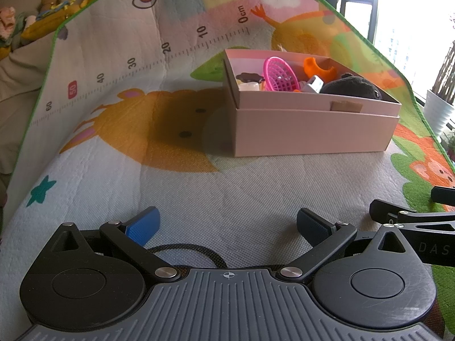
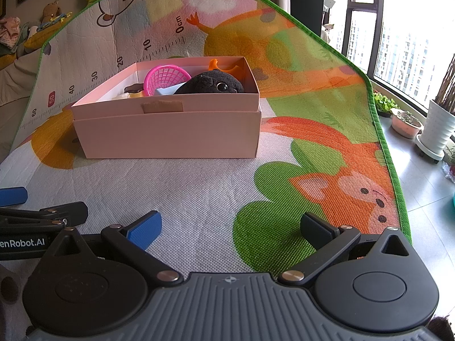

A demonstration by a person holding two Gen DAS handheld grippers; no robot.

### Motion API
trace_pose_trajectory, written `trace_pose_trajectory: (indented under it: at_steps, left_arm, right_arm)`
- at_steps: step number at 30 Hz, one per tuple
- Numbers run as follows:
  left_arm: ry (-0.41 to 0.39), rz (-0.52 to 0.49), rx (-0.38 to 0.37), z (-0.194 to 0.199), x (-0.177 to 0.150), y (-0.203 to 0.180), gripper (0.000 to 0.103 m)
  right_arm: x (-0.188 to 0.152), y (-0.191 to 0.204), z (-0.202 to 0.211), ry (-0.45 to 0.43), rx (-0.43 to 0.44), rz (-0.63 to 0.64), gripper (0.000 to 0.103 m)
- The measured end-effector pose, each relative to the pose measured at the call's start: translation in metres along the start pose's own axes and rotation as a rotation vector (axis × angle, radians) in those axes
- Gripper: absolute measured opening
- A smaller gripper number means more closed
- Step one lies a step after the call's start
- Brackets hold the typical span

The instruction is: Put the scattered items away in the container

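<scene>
A pale pink cardboard box (image 1: 312, 130) (image 2: 170, 133) stands on the play mat ahead of both grippers. Inside it lie a pink plastic basket (image 1: 280, 76) (image 2: 165, 81), a black plush toy (image 1: 351, 85) (image 2: 210, 83), an orange plastic piece (image 1: 315, 68) (image 2: 224, 66), a white and blue item (image 1: 312, 83) and a small brown and cream toy (image 1: 250, 81). My left gripper (image 1: 227, 224) hovers low over the mat, well short of the box, open and empty. My right gripper (image 2: 230, 227) sits beside it to the right, likewise open and holding nothing.
The colourful play mat (image 1: 119, 147) (image 2: 298, 142) has a green border, and tiled floor lies beyond its right edge. A white plant pot (image 2: 438, 130) and a pink pot (image 2: 405, 125) stand by the window. Stuffed toys (image 1: 51, 0) sit at the far left.
</scene>
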State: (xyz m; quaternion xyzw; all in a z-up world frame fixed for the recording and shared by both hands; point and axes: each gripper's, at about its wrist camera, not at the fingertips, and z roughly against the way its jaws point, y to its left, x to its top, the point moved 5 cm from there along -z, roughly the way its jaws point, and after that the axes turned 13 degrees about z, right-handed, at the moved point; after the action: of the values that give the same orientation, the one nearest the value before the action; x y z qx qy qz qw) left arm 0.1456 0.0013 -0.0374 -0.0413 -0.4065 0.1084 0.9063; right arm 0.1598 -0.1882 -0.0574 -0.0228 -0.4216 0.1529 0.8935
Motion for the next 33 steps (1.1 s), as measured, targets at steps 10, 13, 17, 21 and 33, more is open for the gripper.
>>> trace_pose_trajectory:
  at_steps: [10, 13, 17, 21, 33]
  left_arm:
    - [0.0, 0.0, 0.001, -0.0001, -0.0001, -0.0001, 0.103]
    - [0.003, 0.0, 0.002, -0.0002, 0.0003, 0.0001, 0.103]
    - [0.014, -0.004, 0.005, -0.001, 0.0018, -0.0003, 0.103]
    - [0.015, -0.004, 0.005, -0.0012, 0.0022, -0.0004, 0.103]
    - [0.015, -0.004, 0.005, -0.0011, 0.002, -0.0001, 0.103]
  right_arm:
    - [-0.0001, 0.0003, 0.0001, 0.0, 0.001, 0.0, 0.103]
    - [-0.0001, 0.0003, 0.0, 0.0, 0.0, 0.0, 0.103]
    - [-0.0001, 0.0, -0.0001, 0.0, 0.001, 0.0, 0.103]
    - [-0.0001, -0.0001, -0.0001, 0.0, 0.0, 0.0, 0.103]
    - [-0.0002, -0.0001, -0.0001, 0.0, 0.001, 0.0, 0.103]
